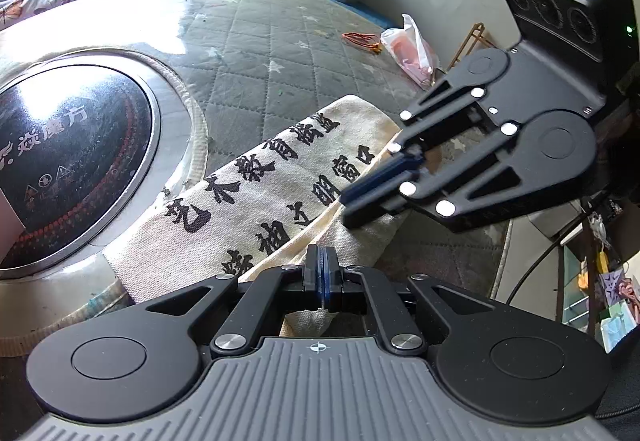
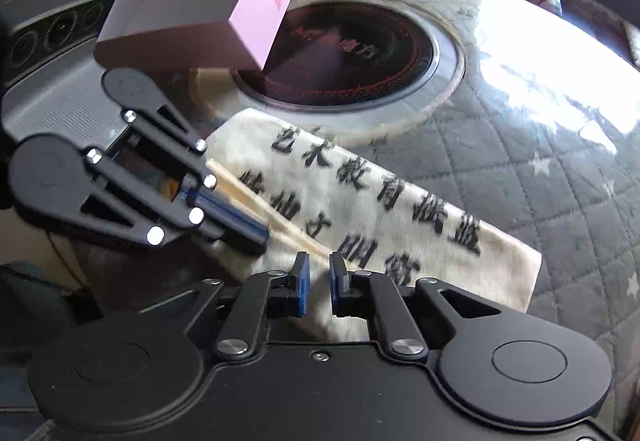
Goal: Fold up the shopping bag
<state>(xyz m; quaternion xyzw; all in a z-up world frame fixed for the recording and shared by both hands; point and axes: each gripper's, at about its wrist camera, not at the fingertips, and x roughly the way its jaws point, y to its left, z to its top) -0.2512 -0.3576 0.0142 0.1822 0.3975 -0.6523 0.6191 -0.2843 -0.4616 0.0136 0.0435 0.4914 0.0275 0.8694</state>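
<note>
Bag (image 2: 372,209) folded, near table edge (image 1: 505,261); quilted top beyond bare.

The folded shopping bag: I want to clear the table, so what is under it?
Under the shopping bag shows only the quilted table cover beneath a glossy sheet. Anything directly beneath the cloth is hidden.
</note>
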